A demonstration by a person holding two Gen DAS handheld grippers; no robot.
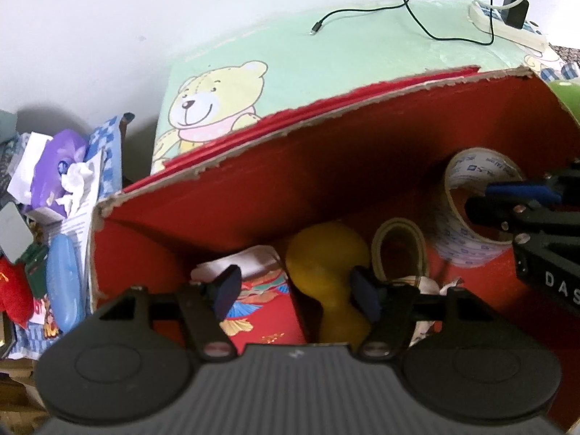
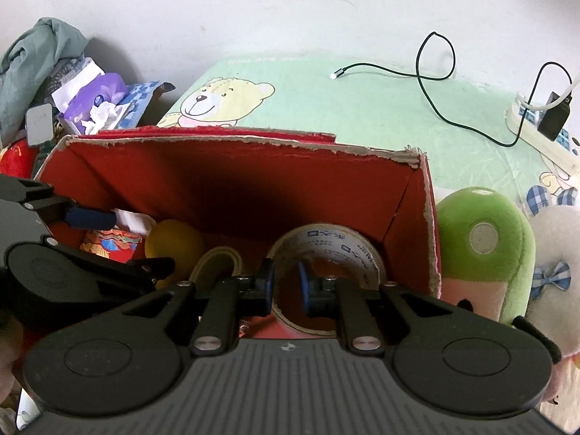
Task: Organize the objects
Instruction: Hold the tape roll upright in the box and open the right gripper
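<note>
A red cardboard box stands open on the bear-print sheet. Inside lie a yellow dumbbell-shaped toy, a red patterned packet, a thin tape ring and a large printed tape roll. My left gripper is open above the yellow toy, holding nothing. My right gripper is shut on the near wall of the large tape roll; it also shows in the left wrist view.
A green plush and a white plush sit right of the box. A power strip and a black cable lie on the sheet. A tissue pack, a blue case and clutter sit left.
</note>
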